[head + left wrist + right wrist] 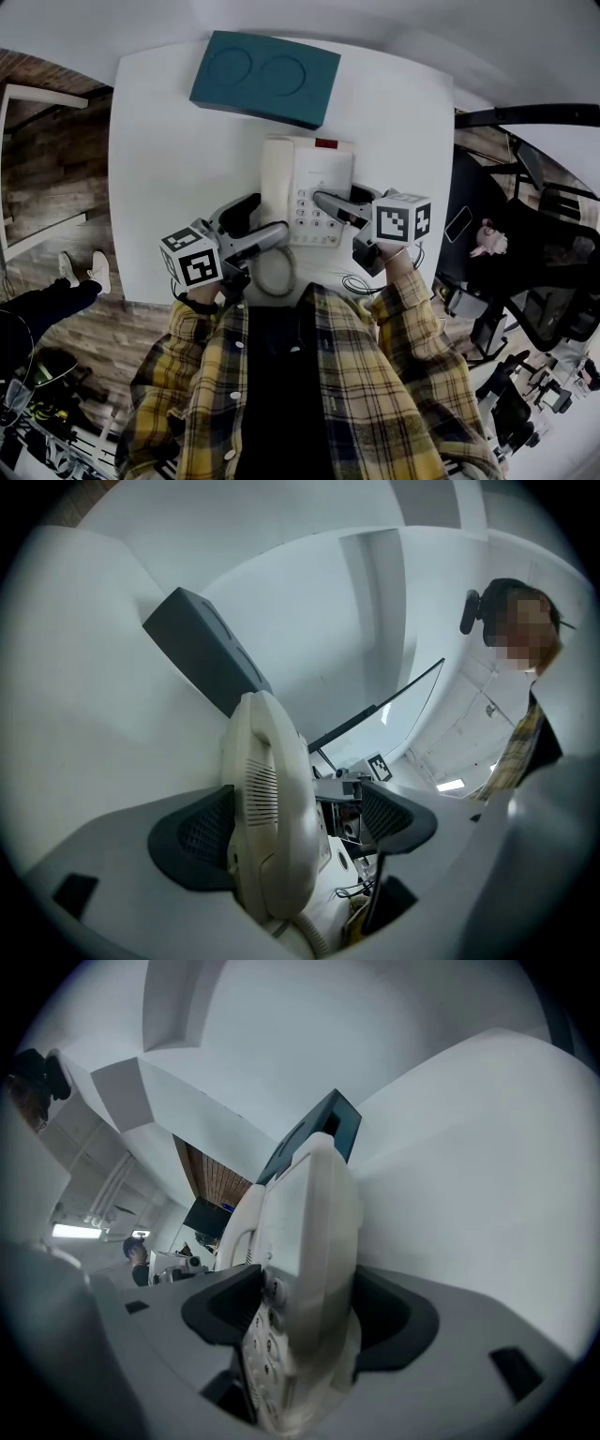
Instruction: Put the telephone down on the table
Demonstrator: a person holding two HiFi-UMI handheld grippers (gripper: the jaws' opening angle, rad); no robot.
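Observation:
A cream telephone (314,183) lies in the middle of the white table (169,159), its handset (275,178) in the cradle on the left. My right gripper (330,204) is shut on the telephone's right edge. In the right gripper view the base (309,1269) is seen edge-on, with a pad on the key side and a pad on the underside (309,1321). My left gripper (255,223) straddles the handset's near end. In the left gripper view the handset (267,808) rests against the left pad (202,832), with a gap to the right pad (394,813).
A teal box (265,77) with two round dents sits at the table's far side. The coiled cord (275,272) and thin cables (361,281) hang at the near edge. Office chairs (553,281) stand to the right, and another person's shoes (80,272) to the left.

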